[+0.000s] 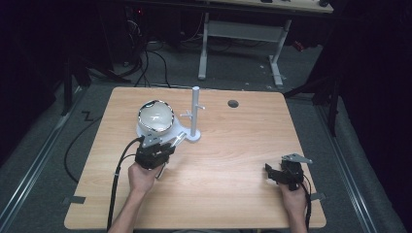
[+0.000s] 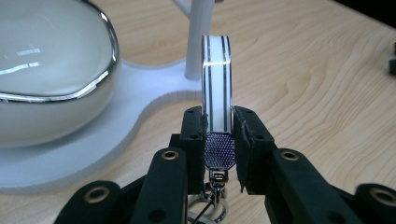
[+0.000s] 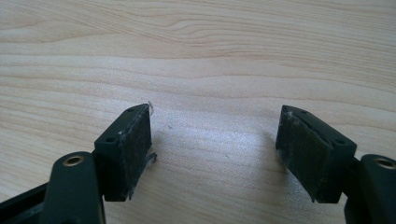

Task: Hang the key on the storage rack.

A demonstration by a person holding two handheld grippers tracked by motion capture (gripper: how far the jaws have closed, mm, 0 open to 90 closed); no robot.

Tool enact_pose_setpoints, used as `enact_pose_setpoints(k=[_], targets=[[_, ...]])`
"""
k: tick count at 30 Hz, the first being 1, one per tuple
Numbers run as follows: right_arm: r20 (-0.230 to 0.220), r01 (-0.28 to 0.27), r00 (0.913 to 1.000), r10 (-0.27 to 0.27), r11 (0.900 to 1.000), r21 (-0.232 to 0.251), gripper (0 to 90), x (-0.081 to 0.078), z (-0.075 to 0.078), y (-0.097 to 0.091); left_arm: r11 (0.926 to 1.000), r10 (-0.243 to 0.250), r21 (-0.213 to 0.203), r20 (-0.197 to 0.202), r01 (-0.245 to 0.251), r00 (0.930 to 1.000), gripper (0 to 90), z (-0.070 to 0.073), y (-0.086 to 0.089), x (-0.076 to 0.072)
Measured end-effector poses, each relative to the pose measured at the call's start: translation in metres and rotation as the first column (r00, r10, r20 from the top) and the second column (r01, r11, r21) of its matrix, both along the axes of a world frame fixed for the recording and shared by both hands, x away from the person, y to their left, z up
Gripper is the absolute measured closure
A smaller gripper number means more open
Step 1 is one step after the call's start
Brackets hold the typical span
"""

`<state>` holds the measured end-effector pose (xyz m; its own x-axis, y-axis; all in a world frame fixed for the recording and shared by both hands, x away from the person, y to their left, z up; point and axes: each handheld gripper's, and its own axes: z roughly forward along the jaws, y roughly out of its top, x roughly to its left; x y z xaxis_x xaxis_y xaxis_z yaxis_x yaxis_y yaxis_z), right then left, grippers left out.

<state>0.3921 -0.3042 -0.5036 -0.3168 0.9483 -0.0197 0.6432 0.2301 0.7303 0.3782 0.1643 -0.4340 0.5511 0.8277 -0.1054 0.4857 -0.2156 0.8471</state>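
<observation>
Keyring tag (image 2: 217, 84) stood pinched edge-on in the left gripper's (image 2: 218, 126) fingers near the white stand (image 1: 195, 114); so narrow a hold might let it twist. Right gripper (image 3: 215, 140) gaped empty.

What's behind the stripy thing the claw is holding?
Behind the striped keychain, pinched in the left gripper, stands a white post on a white base. The keychain hides part of where the post meets the base.
</observation>
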Motion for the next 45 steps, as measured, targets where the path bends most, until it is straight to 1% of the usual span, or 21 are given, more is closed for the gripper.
enact_pose_setpoints(k=[2, 4, 6, 7, 9, 10, 12, 14, 16, 17, 18, 20, 24, 27, 29, 31, 36, 39, 40, 41, 45], targets=[[0.000, 0.000, 1.0000, 0.000, 1.0000, 0.000, 27.0, 0.000, 0.000, 0.000, 0.9994, -0.001, -0.034, 0.009, 0.001, 1.0000, 74.8, 0.005, 0.002, 0.000], [0.000, 0.000, 1.0000, 0.000, 1.0000, 0.000, 27.0, 0.000, 0.000, 0.000, 0.9991, -0.001, -0.042, 0.016, 0.001, 0.9999, 74.9, 0.008, 0.003, 0.000], [0.000, 0.000, 1.0000, 0.000, 1.0000, 0.000, 27.0, 0.000, 0.000, 0.000, 0.9976, 0.001, -0.069, 0.038, 0.001, 0.9993, 74.9, 0.017, 0.004, 0.000], [0.000, 0.000, 1.0000, 0.000, 1.0000, 0.000, 27.0, 0.000, 0.000, 0.000, 0.9976, 0.001, -0.069, 0.038, 0.001, 0.9993, 74.9, 0.017, 0.004, 0.000], [0.000, 0.000, 1.0000, 0.000, 1.0000, 0.000, 27.0, 0.000, 0.000, 0.000, 0.9956, 0.002, -0.094, 0.045, 0.002, 0.9990, 74.9, 0.022, 0.005, 0.002], [0.000, 0.000, 1.0000, 0.000, 1.0000, 0.001, 27.0, 0.000, 0.000, 0.000, 0.9946, 0.009, -0.104, 0.057, -0.003, 0.9983, 74.9, 0.026, 0.006, 0.004], [0.000, 0.000, 1.0000, 0.000, 1.0000, 0.000, 27.0, 0.000, 0.000, 0.000, 0.9937, 0.013, -0.112, 0.062, -0.006, 0.9980, 74.9, 0.029, 0.006, 0.005], [0.000, 0.000, 1.0000, 0.000, 1.0000, 0.000, 27.0, 0.000, 0.000, 0.000, 0.9897, 0.025, -0.142, 0.074, -0.014, 0.9969, 74.9, 0.034, 0.008, 0.007], [0.000, 0.000, 1.0000, 0.000, 1.0000, 0.000, 27.0, 0.000, 0.000, 0.000, 0.9896, 0.028, -0.143, 0.079, -0.017, 0.9965, 74.9, 0.036, 0.008, 0.008], [0.000, 0.000, 1.0000, 0.000, 1.0000, 0.000, 27.0, 0.000, 0.000, 0.000, 0.9879, 0.039, -0.153, 0.091, -0.025, 0.9951, 74.9, 0.040, 0.009, 0.009], [0.000, 0.000, 1.0000, 0.000, 1.0000, 0.000, 27.0, 0.000, 0.000, 0.000, 0.9879, 0.039, -0.153, 0.091, -0.025, 0.9951, 74.9, 0.040, 0.009, 0.009], [0.000, 0.000, 1.0000, 0.000, 1.0000, 0.001, 27.0, 0.000, 0.000, 0.000, 0.9849, 0.053, -0.170, 0.107, -0.034, 0.9929, 74.9, 0.045, 0.010, 0.011], [0.000, 0.000, 1.0000, 0.000, 1.0000, 0.001, 27.0, 0.000, 0.000, 0.000, 0.9826, 0.062, -0.181, 0.115, -0.040, 0.9915, 74.9, 0.050, 0.011, 0.014], [0.000, 0.000, 1.0000, 0.000, 1.0000, 0.001, 27.0, 0.000, 0.000, 0.000, 0.9794, 0.074, -0.196, 0.122, -0.049, 0.9897, 74.9, 0.057, 0.012, 0.020], [0.000, 0.000, 1.0000, 0.000, 1.0000, 0.001, 27.0, 0.000, 0.000, 0.000, 0.9782, 0.079, -0.201, 0.124, -0.053, 0.9891, 74.9, 0.059, 0.012, 0.021], [0.000, -0.001, 1.0000, 0.001, 1.0000, 0.000, 27.0, 0.000, 0.000, 0.000, 0.9733, 0.088, -0.222, 0.123, -0.059, 0.9885, 74.9, 0.063, 0.013, 0.026], [0.000, -0.001, 1.0000, 0.001, 1.0000, 0.000, 27.0, 0.000, 0.000, 0.000, 0.9701, 0.097, -0.233, 0.122, -0.067, 0.9877, 74.9, 0.067, 0.012, 0.034], [0.000, -0.001, 1.0000, 0.001, 1.0000, 0.000, 27.0, 0.000, 0.000, 0.000, 0.9645, 0.105, -0.254, 0.119, -0.072, 0.9873, 74.9, 0.069, 0.008, 0.041], [0.000, -0.001, 1.0000, 0.001, 1.0000, 0.000, 27.0, 0.000, 0.000, 0.000, 0.9645, 0.105, -0.254, 0.119, -0.072, 0.9873, 74.9, 0.069, 0.008, 0.041], [0.000, -0.001, 1.0000, 0.001, 1.0000, 0.001, 27.0, 0.000, 0.000, 0.000, 0.9607, 0.107, -0.268, 0.118, -0.072, 0.9873, 74.9, 0.069, 0.007, 0.043], [0.000, -0.001, 1.0000, 0.001, 1.0000, 0.000, 27.0, 0.000, 0.000, 0.000, 0.9596, 0.108, -0.272, 0.116, -0.073, 0.9874, 74.9, 0.070, 0.003, 0.048]])
